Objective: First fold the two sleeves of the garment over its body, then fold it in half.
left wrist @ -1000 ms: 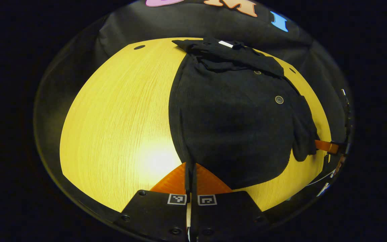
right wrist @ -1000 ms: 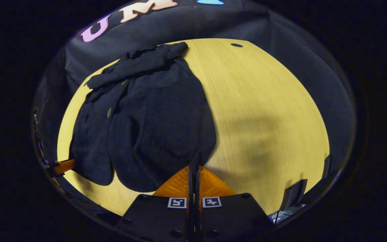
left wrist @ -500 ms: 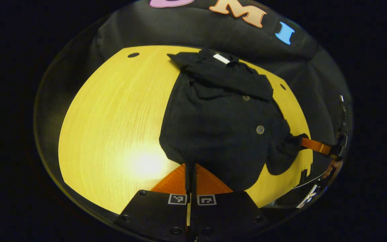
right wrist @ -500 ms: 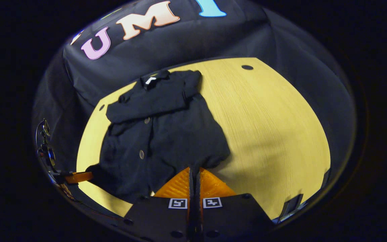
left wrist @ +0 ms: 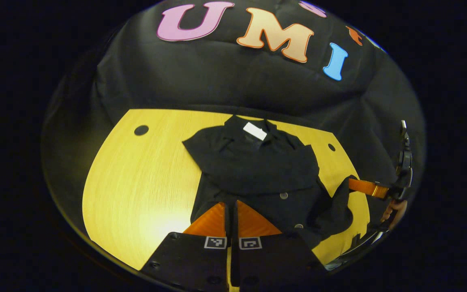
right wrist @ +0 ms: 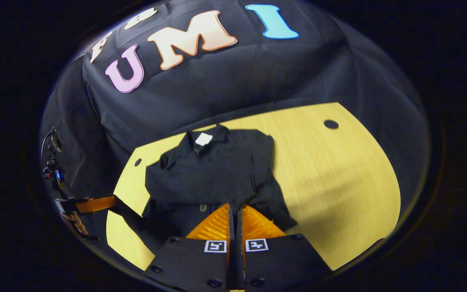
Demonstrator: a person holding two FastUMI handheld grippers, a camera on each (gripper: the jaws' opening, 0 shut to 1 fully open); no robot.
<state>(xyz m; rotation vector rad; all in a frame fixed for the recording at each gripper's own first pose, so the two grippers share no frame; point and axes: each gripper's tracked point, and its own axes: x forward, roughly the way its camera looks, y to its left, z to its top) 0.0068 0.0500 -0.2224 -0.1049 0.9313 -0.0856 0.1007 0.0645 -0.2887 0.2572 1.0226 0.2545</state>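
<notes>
- Fingers of the left gripper stand pressed together at the bottom of the left gripper view, with dark cloth of the garment caught in the narrow slit between them; the pinched edge itself is too dark to trace.
- The right gripper is likewise closed in the right gripper view, its two fingers clamped on the garment's near hem, which rises off the table toward the tips.
- In the left gripper view the right gripper appears again at the far right edge, gripping a lifted corner of cloth; a hand behind it is partly cut off by the rim.
- In the right gripper view the left gripper shows at the far left edge, its finger meeting a raised dark fold; the contact point is hard to make out.
- Beyond the fingers, the garment lies on the wooden table, sleeves laid over its body, though black on black hides where one layer ends.
- Two small buttons show near the front.
- Farthest, the collar with a white tag sits at the table's back edge.
</notes>
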